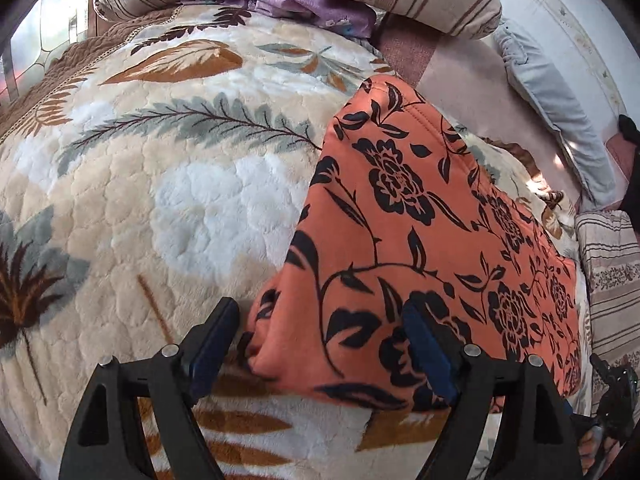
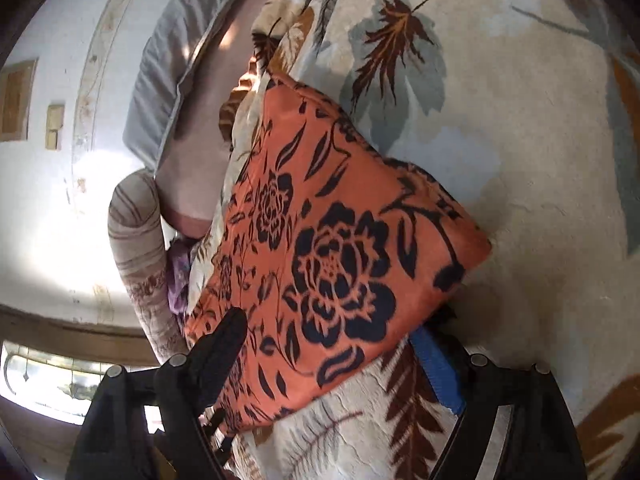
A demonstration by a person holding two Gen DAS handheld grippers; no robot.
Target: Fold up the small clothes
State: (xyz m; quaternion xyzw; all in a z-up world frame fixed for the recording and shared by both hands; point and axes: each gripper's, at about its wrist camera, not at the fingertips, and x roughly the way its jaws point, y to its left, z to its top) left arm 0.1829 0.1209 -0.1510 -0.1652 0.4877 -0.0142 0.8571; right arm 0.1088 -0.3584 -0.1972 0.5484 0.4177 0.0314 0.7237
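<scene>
While you tilt both tongs down at the bed, your left tongs (image 1: 320, 332) stand wide around the near corner of the folded orange floral garment (image 1: 420, 220), pads apart from it. Your right tongs (image 2: 336, 340) gape wide too, their blue pad half hidden under its edge. It lies on the plush quilted leaf-print blanket (image 1: 160, 200).
</scene>
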